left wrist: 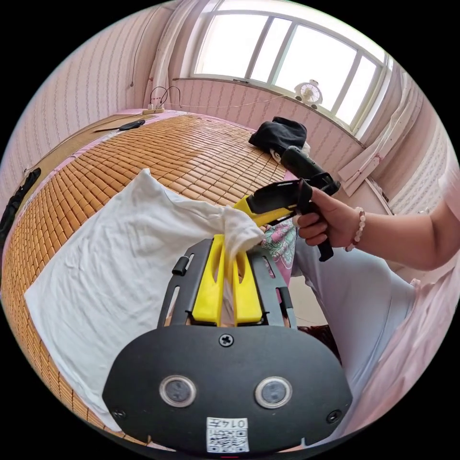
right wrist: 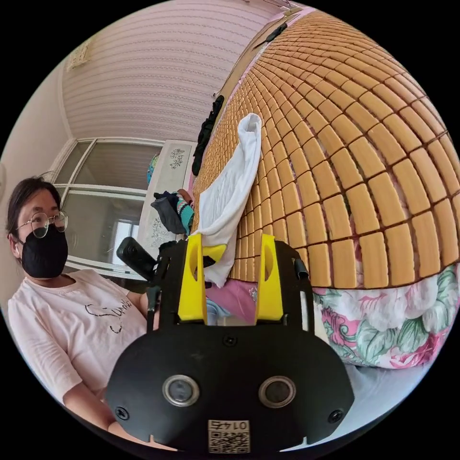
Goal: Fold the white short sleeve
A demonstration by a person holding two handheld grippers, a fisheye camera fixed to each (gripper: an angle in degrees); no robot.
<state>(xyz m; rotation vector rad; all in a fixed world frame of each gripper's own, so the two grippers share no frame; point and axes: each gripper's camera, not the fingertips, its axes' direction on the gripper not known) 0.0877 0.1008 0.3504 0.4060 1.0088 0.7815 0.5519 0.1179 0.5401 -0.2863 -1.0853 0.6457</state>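
**White shirt pinched at one corner over the bed mat**

The bamboo mat [left wrist: 191, 153] spreads out ahead of my left gripper [left wrist: 229, 254] and covers the bed; in the right gripper view the same mat [right wrist: 364, 158] curves away beyond my right gripper [right wrist: 230, 249], with flowered bedding [right wrist: 397, 316] hanging below its edge just past the right-hand jaw.

The white shirt [left wrist: 110, 254] lies on the mat in front of my left gripper, mostly flat, and its near corner rises up off the mat to the jaw tips. My left gripper is pressed together on that corner, and cloth shows between the two yellow jaws. From my right gripper's camera the shirt [right wrist: 232, 177] runs as a narrow white band away from the jaw on the left-hand side of the view, its near end hanging just beside that jaw's tip.

My right gripper [left wrist: 244, 206] shows in the left gripper view too, held in my hand [left wrist: 330, 220], its yellow tip touching the lifted cloth just beyond the left jaws. In its own view its jaws stand spread apart with nothing between them.

Farther off past the left gripper, a dark bundle of clothes [left wrist: 280, 134] sits at the mat's far edge, and a small fan [left wrist: 309, 93] stands on the sill under the window [left wrist: 287, 52].
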